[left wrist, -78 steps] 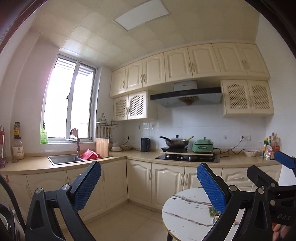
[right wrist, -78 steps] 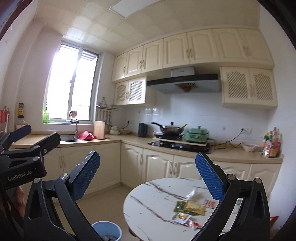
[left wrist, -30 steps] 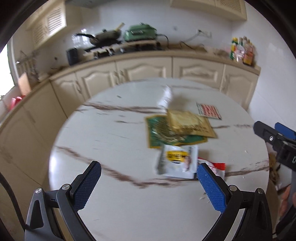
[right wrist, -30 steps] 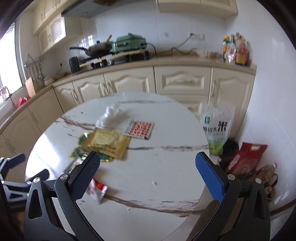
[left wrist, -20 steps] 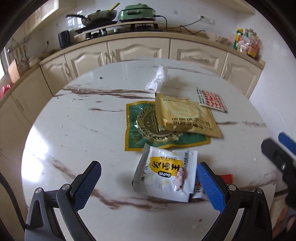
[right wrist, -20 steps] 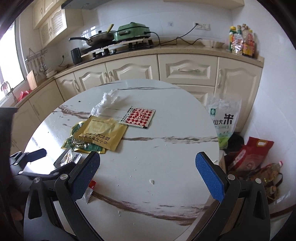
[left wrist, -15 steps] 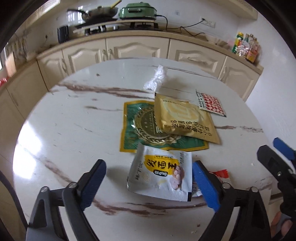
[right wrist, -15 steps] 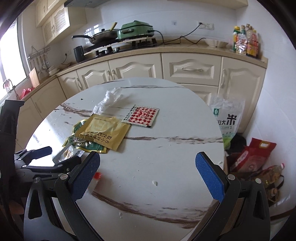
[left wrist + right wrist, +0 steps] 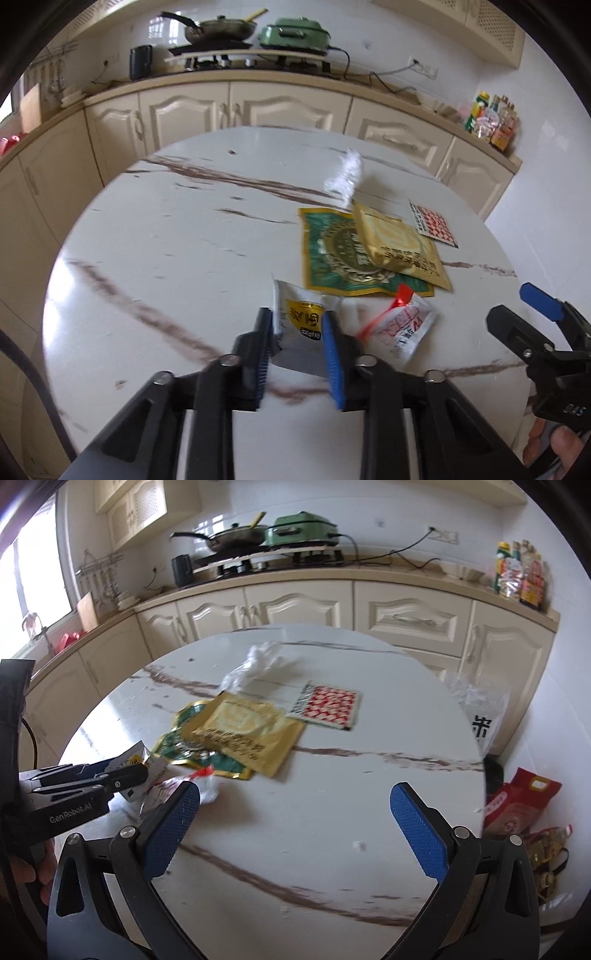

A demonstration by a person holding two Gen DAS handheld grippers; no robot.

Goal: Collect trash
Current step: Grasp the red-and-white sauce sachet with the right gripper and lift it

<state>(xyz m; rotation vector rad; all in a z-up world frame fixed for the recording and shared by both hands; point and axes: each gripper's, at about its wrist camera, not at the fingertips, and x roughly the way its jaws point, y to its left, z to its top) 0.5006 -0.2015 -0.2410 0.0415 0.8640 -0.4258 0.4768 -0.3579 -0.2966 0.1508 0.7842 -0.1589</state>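
Observation:
Trash lies on a round marble table. My left gripper is shut on a white and yellow snack packet, also seen crumpled in the right wrist view. Beside it lies a white and red wrapper. Further off lie a green packet, a gold packet on top of it, a red checkered packet and a crumpled clear plastic bag. My right gripper is open and empty above the table's near right part; it also shows in the left wrist view.
Cream kitchen cabinets and a counter with a stove, wok and green cooker run behind the table. A rice bag and red bags sit on the floor right of the table.
Both grippers swung down from the kitchen view to the table. My left gripper closed on the white and yellow packet and crumpled it; the white and red wrapper beneath is now exposed.

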